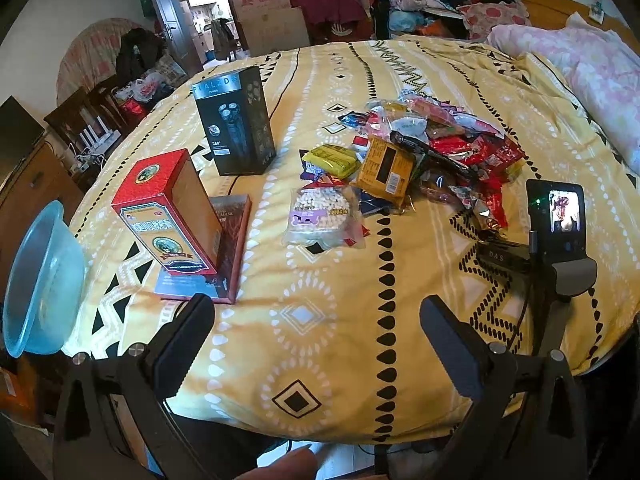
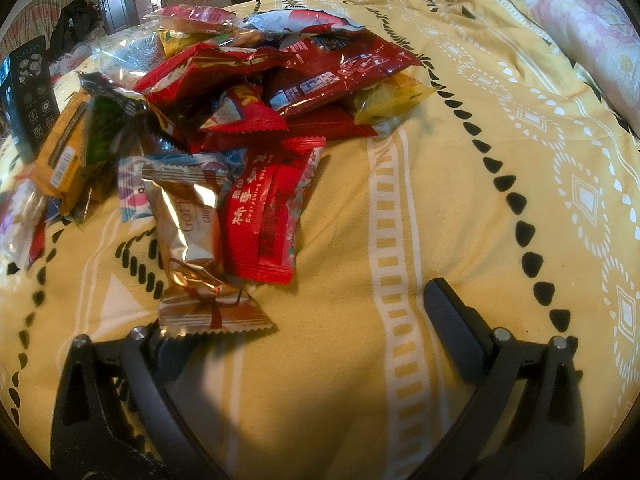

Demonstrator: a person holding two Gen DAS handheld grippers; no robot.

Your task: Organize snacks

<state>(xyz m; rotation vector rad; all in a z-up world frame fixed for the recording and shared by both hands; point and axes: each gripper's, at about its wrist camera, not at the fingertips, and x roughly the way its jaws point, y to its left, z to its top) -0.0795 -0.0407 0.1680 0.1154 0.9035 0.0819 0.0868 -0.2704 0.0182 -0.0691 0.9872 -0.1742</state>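
Note:
A pile of snack packets (image 1: 432,148) lies on the yellow patterned bedsheet (image 1: 320,340). A clear bag of white puffs (image 1: 324,216) sits at the pile's near edge. My left gripper (image 1: 316,320) is open over bare sheet, short of the pile, with nothing between its fingers. My right gripper (image 2: 308,320) is open at the pile's near right edge. A gold foil packet (image 2: 192,232) lies just ahead of its left finger, the packet's end covering that fingertip. A red packet (image 2: 268,216) lies beside the gold one.
A red box (image 1: 168,208) stands on a flat brown box (image 1: 228,248) at the left, with a black box (image 1: 236,120) behind. A blue plastic bowl (image 1: 40,280) sits at the bed's left edge. The right gripper's screen unit (image 1: 560,216) stands right of the pile. Pink bedding (image 1: 580,60) lies far right.

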